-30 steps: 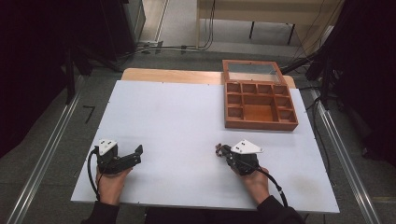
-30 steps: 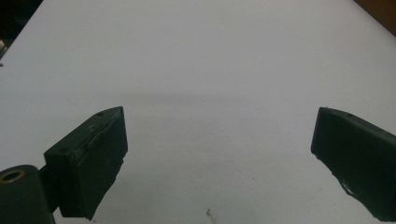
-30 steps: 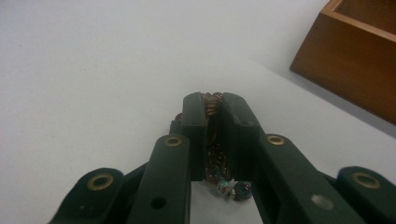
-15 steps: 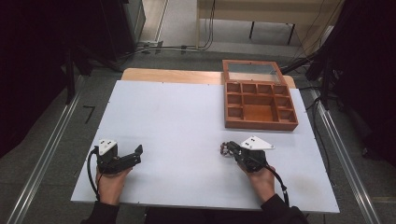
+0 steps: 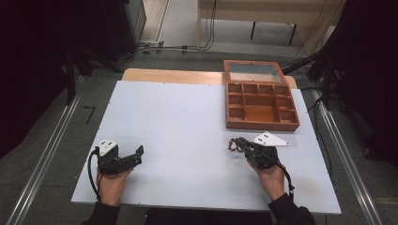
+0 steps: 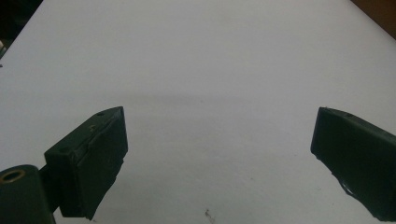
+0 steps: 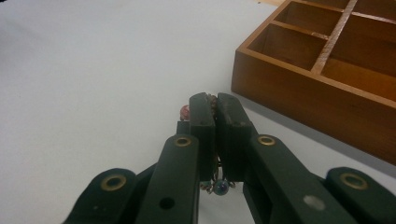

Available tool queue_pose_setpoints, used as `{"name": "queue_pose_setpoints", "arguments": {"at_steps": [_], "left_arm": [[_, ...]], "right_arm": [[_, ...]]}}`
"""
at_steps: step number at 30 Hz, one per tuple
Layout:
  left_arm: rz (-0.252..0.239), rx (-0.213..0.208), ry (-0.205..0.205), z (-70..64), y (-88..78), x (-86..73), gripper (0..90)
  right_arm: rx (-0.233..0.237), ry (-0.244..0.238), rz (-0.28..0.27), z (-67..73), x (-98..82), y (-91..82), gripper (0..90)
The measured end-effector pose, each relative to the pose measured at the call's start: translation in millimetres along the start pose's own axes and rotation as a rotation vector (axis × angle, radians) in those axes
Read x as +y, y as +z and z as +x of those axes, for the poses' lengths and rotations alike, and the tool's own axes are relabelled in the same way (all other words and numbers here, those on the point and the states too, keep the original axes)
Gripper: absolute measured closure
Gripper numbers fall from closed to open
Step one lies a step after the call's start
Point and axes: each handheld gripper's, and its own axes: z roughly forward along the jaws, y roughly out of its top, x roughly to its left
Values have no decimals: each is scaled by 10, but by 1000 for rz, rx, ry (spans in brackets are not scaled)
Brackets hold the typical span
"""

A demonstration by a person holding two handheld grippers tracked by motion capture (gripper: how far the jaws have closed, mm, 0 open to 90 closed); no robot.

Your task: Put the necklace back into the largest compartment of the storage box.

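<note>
My right gripper (image 5: 237, 143) is at the front right of the white table (image 5: 187, 122), a short way in front of the wooden compartment box (image 5: 261, 125). Its jaws are shut on a string of small beads (image 5: 230, 146). In the right gripper view the jaws (image 7: 215, 101) are pressed together, and the beads (image 7: 220, 186) hang below them, with a reddish one at the tips. The box (image 7: 308, 98) rises just ahead on the right. My left gripper (image 5: 137, 156) rests at the front left, and its jaws (image 6: 219, 140) stand wide open over bare table (image 6: 210, 60).
The box has several open compartments, and its glass-paned lid (image 5: 254, 71) stands open behind it. A wooden board (image 5: 169, 76) shows along the table's far edge. Dark equipment and metal rails flank the table on both sides.
My right hand has moved right and toward the box, lifting a little with the bead string in its jaws. My left hand has stayed where it was.
</note>
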Motion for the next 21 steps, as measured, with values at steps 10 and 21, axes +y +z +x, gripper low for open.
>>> {"name": "queue_pose_setpoints", "arguments": {"at_steps": [10,21], "left_arm": [[-1,-1,-1,-2,-2,1,44],[-1,1,0,-5,2,-1,44]], "right_arm": [[-11,19,1,-85,46,-40,835],[-29,49,-19,-250,115,-99,835]]}}
